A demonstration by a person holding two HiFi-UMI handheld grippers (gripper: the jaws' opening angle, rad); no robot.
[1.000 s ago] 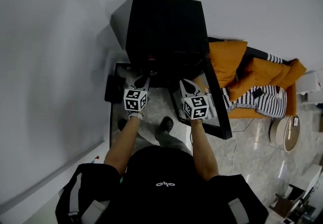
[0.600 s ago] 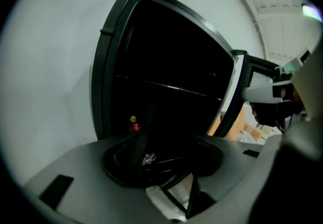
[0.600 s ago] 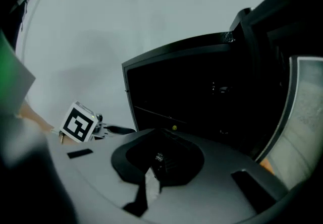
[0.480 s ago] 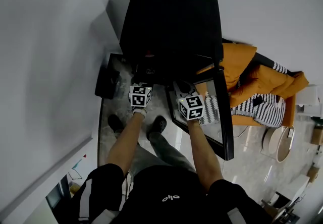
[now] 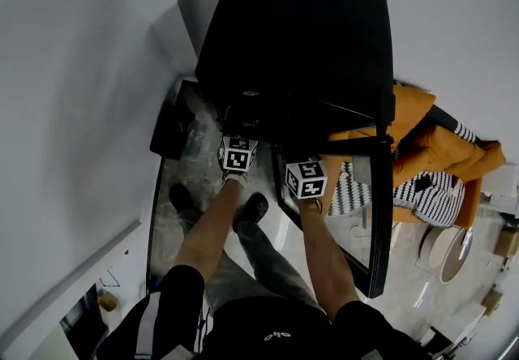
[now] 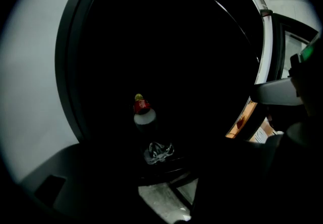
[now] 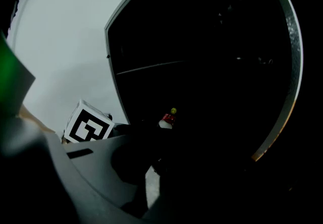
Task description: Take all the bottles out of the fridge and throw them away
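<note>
Although the head view looks steeply down on the black fridge [image 5: 300,34], its inside is almost wholly dark. Ahead of the left gripper [image 5: 241,142] only a small reddish spot [image 5: 250,94] shows there, too small to name. Both grippers point into the opening. The right gripper [image 5: 301,165] is just to the right of the left one, and the open glass door [image 5: 375,212] stands on its far side. Their fingertips are lost in shadow, and only a marker cube [image 5: 239,154] on each and the person's forearms [image 5: 212,229] behind them are plain.

Seen from the left gripper view, its jaws are dim shapes low at either side, standing wide apart. They have just been opening, and nothing lies between them. Ahead of the gap, deeper in the fridge, a bottle [image 6: 142,112] with a yellow cap and red band stands upright, its lower body melting into the black. Nearer the gripper, just in front of the bottle, lies a crumpled clear thing [image 6: 159,151] that I cannot identify. To the right, the other gripper is cut off by the frame edge.

From the right gripper view, its own jaws barely stand out from the dark; they are closed together with nothing in them. Ahead and slightly left, only the bottle's cap and red neck show. The left gripper's marker cube and grey body fill the lower left
</note>
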